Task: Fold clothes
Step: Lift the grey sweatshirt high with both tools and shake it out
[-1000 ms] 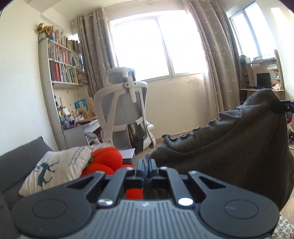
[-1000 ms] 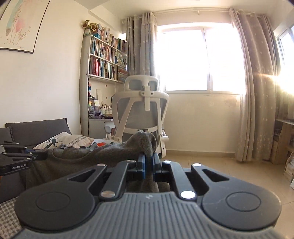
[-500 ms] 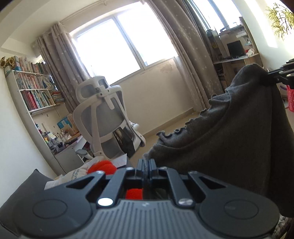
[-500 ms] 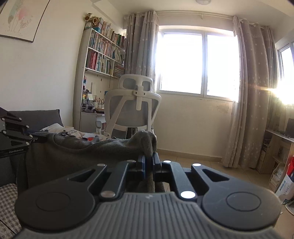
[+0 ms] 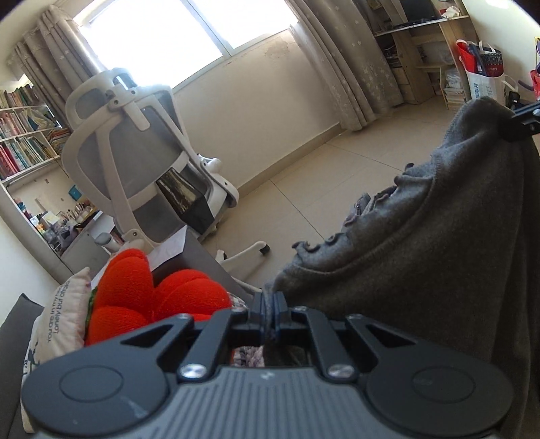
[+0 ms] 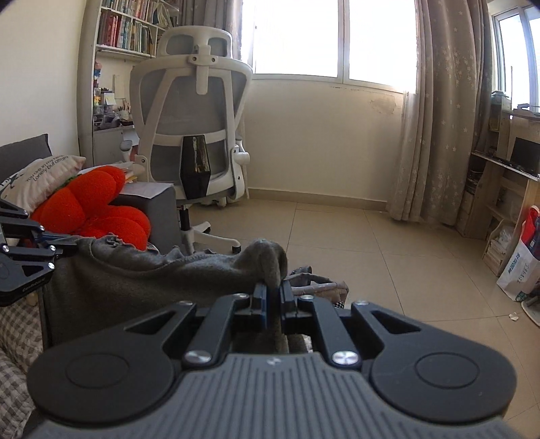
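A dark grey knit garment (image 5: 438,256) with a ruffled edge hangs stretched between both grippers. My left gripper (image 5: 269,305) is shut on one corner of it, the cloth pinched between the blue pads. My right gripper (image 6: 273,293) is shut on the opposite corner, where the grey garment (image 6: 141,280) bunches over the fingertips. In the right wrist view the left gripper (image 6: 64,246) shows at the left edge, holding the cloth. In the left wrist view the right gripper's tip (image 5: 521,123) shows at the right edge. The garment's lower part is hidden.
A grey sofa (image 6: 158,209) carries a red plush cushion (image 6: 94,209) and a white printed pillow (image 6: 37,177). A white office chair (image 6: 195,128) stands behind it near a bookshelf (image 6: 125,27). Checked fabric (image 6: 17,324) lies lower left. Bags (image 6: 523,256) and wooden shelves (image 6: 499,189) stand at right on the tiled floor.
Both grippers have dropped lower and tilted downward with the garment still held. The left view has rolled, and the floor and the sofa's cushions now fill more of both views.
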The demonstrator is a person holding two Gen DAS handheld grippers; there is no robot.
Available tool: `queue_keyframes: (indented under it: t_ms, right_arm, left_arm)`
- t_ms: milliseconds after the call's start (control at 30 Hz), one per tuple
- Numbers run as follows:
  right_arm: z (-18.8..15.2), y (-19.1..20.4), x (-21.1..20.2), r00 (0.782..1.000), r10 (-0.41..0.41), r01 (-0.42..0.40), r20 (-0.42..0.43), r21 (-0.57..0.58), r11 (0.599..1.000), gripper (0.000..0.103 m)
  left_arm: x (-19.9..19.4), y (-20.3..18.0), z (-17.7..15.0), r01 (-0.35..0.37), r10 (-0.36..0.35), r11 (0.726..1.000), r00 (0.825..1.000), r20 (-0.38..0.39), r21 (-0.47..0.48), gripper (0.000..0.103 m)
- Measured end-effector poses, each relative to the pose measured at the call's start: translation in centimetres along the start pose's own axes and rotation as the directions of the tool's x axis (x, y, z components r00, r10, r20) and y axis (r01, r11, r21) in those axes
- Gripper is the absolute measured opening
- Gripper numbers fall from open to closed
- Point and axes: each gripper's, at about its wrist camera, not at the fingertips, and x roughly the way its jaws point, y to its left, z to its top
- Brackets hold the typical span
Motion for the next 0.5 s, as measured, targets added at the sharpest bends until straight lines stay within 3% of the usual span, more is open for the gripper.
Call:
queue_keyframes:
  t_ms: [267,500]
  right_arm:
    - [-2.8,-1.2,10.0,0.994,-0.052,0.056,-0.095,0.039,0.998,0.009]
    - [-5.8,-1.2,17.0,0.974,-0.067,0.074,-0.215,0.026,0.997,0.009]
  left_arm:
    - [11.1,-2.2,-0.4,0.016,-0.020,0.999,0.995,-0.100,-0.034,0.006]
    - [18.5,-4.3,-1.9,0.021,-0.030,0.998,0.983,-0.179,-0.051,0.006]
